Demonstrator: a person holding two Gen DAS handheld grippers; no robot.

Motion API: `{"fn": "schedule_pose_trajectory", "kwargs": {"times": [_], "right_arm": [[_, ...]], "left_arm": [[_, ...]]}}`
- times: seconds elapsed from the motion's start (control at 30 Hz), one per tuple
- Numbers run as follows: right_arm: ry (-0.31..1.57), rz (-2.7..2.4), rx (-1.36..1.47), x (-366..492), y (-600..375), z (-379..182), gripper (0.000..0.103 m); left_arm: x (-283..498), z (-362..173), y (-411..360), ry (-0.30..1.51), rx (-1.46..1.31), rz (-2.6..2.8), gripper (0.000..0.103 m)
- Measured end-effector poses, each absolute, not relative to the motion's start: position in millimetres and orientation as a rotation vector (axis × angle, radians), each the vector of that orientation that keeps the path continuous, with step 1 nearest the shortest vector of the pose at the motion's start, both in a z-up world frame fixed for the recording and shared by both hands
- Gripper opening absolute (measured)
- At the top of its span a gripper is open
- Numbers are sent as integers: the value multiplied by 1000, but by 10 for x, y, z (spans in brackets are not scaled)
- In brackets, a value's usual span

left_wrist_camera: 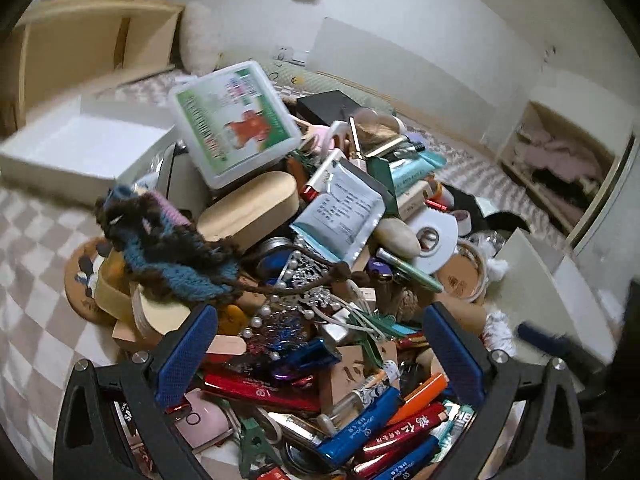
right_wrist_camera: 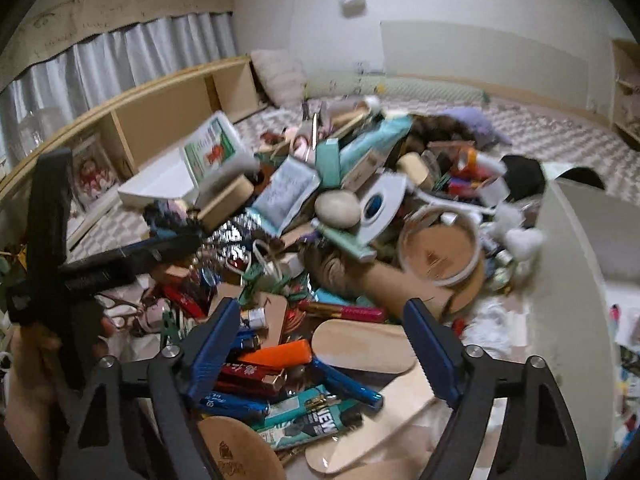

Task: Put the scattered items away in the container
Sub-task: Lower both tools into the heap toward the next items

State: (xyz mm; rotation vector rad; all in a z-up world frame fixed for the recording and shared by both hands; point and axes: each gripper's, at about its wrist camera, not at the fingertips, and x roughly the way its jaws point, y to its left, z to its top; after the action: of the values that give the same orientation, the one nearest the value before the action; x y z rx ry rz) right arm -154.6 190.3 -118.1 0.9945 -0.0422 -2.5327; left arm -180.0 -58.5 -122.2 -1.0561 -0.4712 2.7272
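Left wrist view: our left claw [left_wrist_camera: 320, 360] hangs over the near edge of the heap, fingers wide apart, nothing between them. Directly below sit red and blue lighters [left_wrist_camera: 360, 432], an orange lighter [left_wrist_camera: 420, 398] and a bead string [left_wrist_camera: 276, 320]. Further out, a knitted piece [left_wrist_camera: 168, 248] drapes over a wooden oval box [left_wrist_camera: 252, 208]. Beyond that, a plastic case with a green label [left_wrist_camera: 236, 124] leans on top of the pile. A white open box [left_wrist_camera: 80, 148], likely the container, lies on the checked bedspread [left_wrist_camera: 32, 280] at the heap's far left edge.

Right wrist view: our right claw [right_wrist_camera: 324, 344] is likewise spread open and empty, above the orange lighter [right_wrist_camera: 276, 356] and a teal packet [right_wrist_camera: 308, 420]. A flat wooden oval [right_wrist_camera: 360, 348] lies just beside its right finger. Further out: a foil sachet [right_wrist_camera: 284, 196], a pale stone-like egg [right_wrist_camera: 338, 210], a roll of white tape [right_wrist_camera: 380, 204], a round hoop [right_wrist_camera: 440, 248]. The left claw [right_wrist_camera: 120, 256] shows at the left edge of this view.

Handling, as we judge it: lighters are light, stiff and smooth, so pinch across the short width, mid-length. The knitted piece is soft; bunch and lift it. The egg looks slippery and may roll. The bead string will trail and snag neighbours. The plastic case is wide, so grip an edge.
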Motion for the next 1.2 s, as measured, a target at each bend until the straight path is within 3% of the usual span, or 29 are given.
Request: {"fn": "schedule_pose_trajectory", "kwargs": {"times": [0.17, 0.37, 0.47, 0.73, 0.87, 0.93, 1.13, 1.2], "right_arm": [[-25, -2454, 1058, -1675, 1736, -1403, 61], [21, -2406, 1060, -1790, 1563, -1464, 57], [48, -2375, 1048, -1861, 1450, -1441, 44], [113, -2305, 1011, -1995, 1128, -1424, 43], [153, -2278, 1042, -2047, 969, -1517, 28], [137, -2285, 1046, -2066, 960, -1550, 18], [-25, -2295, 1055, -2150, 1218, -1515, 16], [-81, -2307, 1055, -2179, 1340, -1489, 11]], "left_arm": [[-1839, -1286, -763, -589, -1083, 2721, 102], [-1870, -1332, -803, -670, -1090, 2659, 101], [-1888, -1375, -829, -735, -1098, 2617, 101], [-1911, -1447, -993, -945, -1061, 2503, 101], [-1899, -1451, -1047, -965, -1054, 2488, 101], [-1885, -1454, -1070, -959, -1059, 2486, 101], [-1864, -1444, -1079, -936, -1057, 2478, 101], [-1829, -1412, -1074, -904, -1043, 2490, 101]]}}
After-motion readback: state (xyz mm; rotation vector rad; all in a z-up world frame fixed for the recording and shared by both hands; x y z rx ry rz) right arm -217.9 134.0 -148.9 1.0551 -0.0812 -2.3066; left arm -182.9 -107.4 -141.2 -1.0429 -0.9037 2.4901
